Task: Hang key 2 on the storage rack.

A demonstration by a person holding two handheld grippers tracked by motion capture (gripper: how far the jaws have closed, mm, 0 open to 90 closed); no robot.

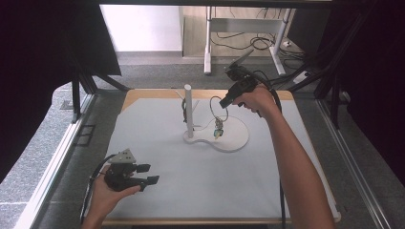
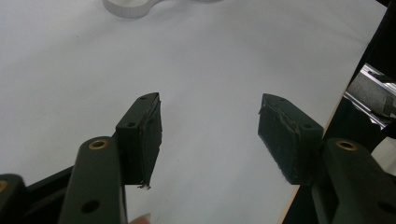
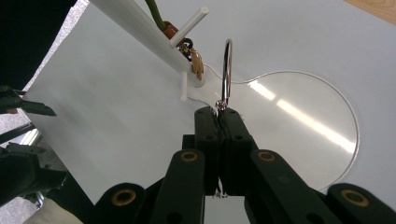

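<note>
At frame centre I clamp the right gripper (image 3: 218, 112) on a key ring (image 3: 227, 70) beside the white stand (image 1: 189, 112); left gripper (image 1: 145, 174) waits wide, lower left; off-centre grip risks slipping.

Lighting: bright, even, from above my table (image 1: 157, 191). Glare: streaks across the glossy white base plate (image 3: 299, 116). Shadows: faint. Surrounds: dark at my sides. Focus: my near jaws soft; overhead picture slightly grainy.

Left gripper (image 2: 210, 135) agape above table (image 2: 210, 56)
</note>
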